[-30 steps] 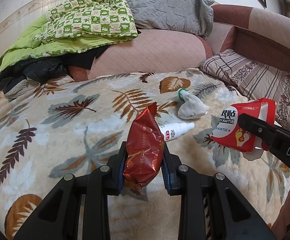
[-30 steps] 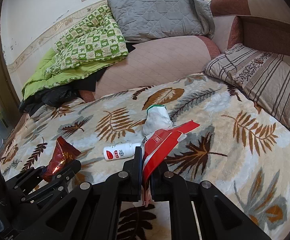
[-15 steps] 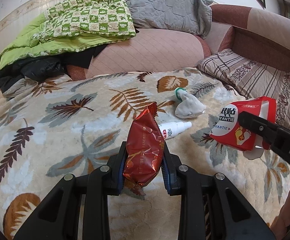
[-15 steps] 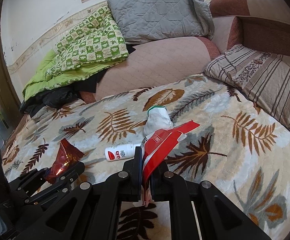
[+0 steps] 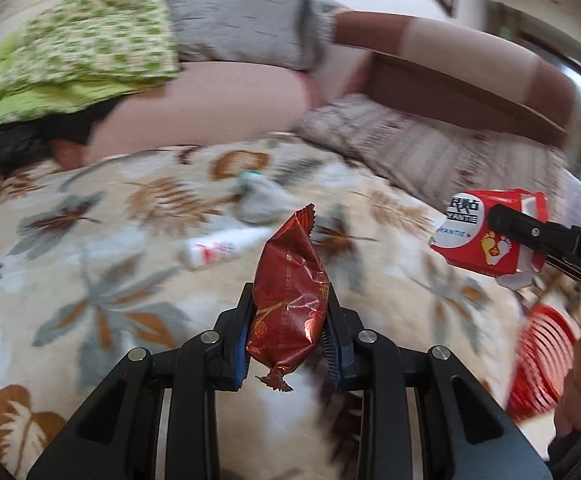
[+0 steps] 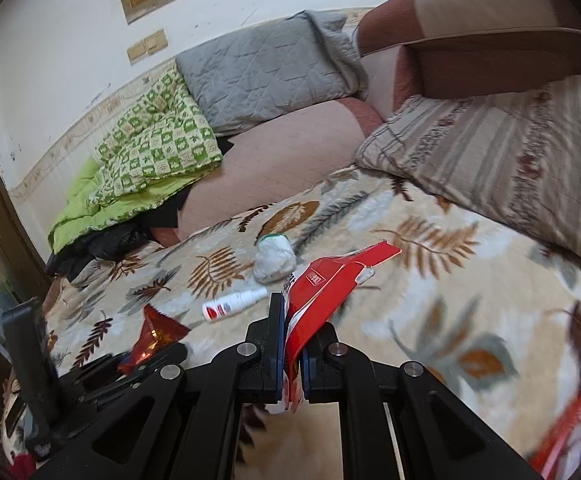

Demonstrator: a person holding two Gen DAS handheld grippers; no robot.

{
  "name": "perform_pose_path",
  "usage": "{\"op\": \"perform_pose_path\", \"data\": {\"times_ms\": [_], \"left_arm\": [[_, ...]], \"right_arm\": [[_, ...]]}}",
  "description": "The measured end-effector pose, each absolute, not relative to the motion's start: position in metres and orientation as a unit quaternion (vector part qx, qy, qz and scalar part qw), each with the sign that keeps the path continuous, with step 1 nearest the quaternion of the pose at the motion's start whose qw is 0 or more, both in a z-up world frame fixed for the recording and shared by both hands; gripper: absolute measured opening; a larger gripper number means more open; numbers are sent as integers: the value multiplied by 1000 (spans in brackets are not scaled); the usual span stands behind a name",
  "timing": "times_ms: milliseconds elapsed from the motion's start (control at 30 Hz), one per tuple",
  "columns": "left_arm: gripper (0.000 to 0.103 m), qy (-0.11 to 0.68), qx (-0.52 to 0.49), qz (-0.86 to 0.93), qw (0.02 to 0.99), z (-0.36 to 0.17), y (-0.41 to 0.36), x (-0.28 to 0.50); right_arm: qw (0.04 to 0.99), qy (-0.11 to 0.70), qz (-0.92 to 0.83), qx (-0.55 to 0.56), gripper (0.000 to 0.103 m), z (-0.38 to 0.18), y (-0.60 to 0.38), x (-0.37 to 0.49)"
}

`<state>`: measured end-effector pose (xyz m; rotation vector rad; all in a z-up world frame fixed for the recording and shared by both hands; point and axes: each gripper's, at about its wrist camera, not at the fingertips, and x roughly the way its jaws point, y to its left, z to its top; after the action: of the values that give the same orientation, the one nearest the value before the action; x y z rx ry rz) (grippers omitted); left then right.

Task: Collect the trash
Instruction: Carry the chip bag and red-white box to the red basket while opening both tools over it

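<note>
My left gripper [image 5: 288, 320] clamps a crinkled dark-red foil snack wrapper [image 5: 288, 296]; my right gripper [image 6: 292, 344] pinches a flattened red-and-white cardboard box [image 6: 330, 284]. Ahead of both, on the leaf-patterned blanket [image 6: 450, 304], lie a small white spray bottle [image 6: 232, 303] and a crumpled white wad [image 6: 273, 261].

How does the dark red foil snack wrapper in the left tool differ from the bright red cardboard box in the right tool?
The dark red foil snack wrapper is crinkled, shiny and puffy; the bright red cardboard box is matte, flattened and torn open. The wrapper stands upright in the left tool; the box slants out of the right tool. Both are clamped above the blanket.
</note>
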<state>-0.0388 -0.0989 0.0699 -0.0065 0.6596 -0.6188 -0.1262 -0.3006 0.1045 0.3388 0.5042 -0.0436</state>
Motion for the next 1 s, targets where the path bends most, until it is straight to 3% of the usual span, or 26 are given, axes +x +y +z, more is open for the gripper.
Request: {"op": "perform_pose_path", "data": {"times_ms": [467,867,900,933,967,1000], "left_arm": [[29,330,47,-477,813,100,-211,-155],[32,339,96,-571,742,118,-355,-231],[40,341,98,-571,740,117,-362,-232],[49,345,100,-570,739,115,-370,-232],[66,353,102,-567,737,112,-378,-232],[68,356,102,-565,737,111,-380,-232]], "right_arm": [[937,257,-177,155,7,114,-412,-328],[913,279,-234,181,9,89,-470,-374],[911,284,-233,188,13,85,-476,-374],[907,293,-229,198,28,79,-483,-372],[898,309,-227,214,38,72,-490,-370],[893,313,-233,224,49,68,-495,-371]]}}
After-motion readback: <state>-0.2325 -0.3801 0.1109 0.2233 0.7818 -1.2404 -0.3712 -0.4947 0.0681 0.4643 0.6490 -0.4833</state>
